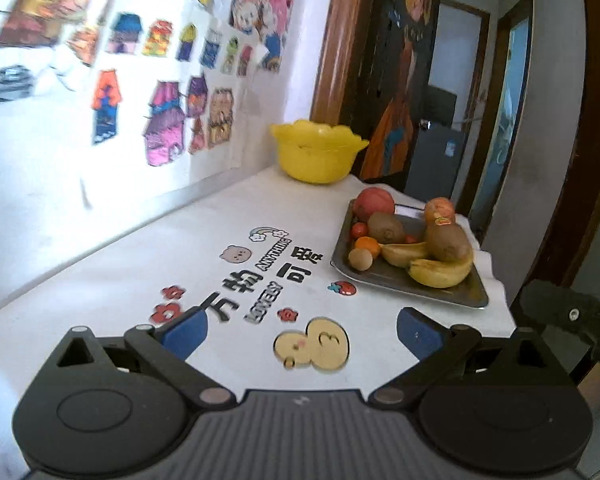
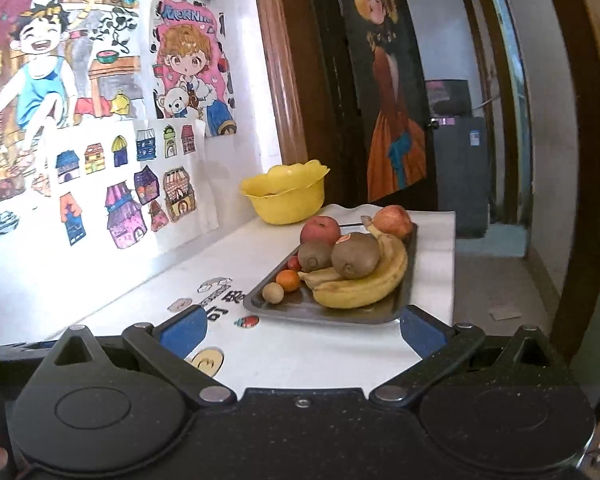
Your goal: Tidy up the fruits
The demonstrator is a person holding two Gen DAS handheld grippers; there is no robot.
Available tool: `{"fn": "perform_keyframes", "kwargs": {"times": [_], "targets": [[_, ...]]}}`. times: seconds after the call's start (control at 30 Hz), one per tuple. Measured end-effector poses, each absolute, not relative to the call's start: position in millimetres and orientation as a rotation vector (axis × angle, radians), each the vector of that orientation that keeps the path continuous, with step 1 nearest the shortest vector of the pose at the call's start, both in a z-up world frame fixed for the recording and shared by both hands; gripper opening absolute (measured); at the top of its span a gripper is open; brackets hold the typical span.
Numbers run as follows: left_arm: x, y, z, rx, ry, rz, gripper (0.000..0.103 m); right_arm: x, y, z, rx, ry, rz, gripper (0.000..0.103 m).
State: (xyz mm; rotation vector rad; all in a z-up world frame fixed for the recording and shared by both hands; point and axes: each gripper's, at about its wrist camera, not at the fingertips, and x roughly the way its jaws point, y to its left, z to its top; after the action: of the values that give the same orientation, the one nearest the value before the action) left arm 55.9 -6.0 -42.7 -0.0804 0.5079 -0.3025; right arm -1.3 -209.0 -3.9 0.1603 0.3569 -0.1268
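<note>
A metal tray [image 1: 440, 292] [image 2: 340, 314] on the white table holds two red apples [image 1: 374, 202] [image 2: 320, 229], two kiwis [image 1: 446, 240] [image 2: 355, 255], bananas [image 1: 440, 272] [image 2: 364, 288], a small orange [image 1: 367, 245] [image 2: 288, 280], a round tan fruit [image 1: 360, 259] [image 2: 273, 292] and small red fruits. A yellow bowl [image 1: 316, 152] [image 2: 286, 196] stands behind the tray by the wall. My left gripper [image 1: 302, 334] is open and empty over the table, left of the tray. My right gripper [image 2: 302, 330] is open and empty just before the tray's near edge.
The table [image 1: 180, 248] has cartoon stickers on top and ends at its right edge beside the tray. A wall with drawings runs along the left. A doorway and dark hallway lie behind. The right gripper's black body [image 1: 572, 316] shows at the left view's right edge.
</note>
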Motion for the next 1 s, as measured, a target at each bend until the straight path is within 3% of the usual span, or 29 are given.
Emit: {"fn": "perform_keyframes", "kwargs": {"times": [0.5,1.0], "targets": [[-9,46,-31,-0.183,0.461,-0.248,0.103,-90,-160,11,0.106,0.250,-0.200,0.102],[37,21,-59,-0.059,0.385,-0.216,0.103,-25,-193,-41,0.171,0.297,-0.227,0.102]]}}
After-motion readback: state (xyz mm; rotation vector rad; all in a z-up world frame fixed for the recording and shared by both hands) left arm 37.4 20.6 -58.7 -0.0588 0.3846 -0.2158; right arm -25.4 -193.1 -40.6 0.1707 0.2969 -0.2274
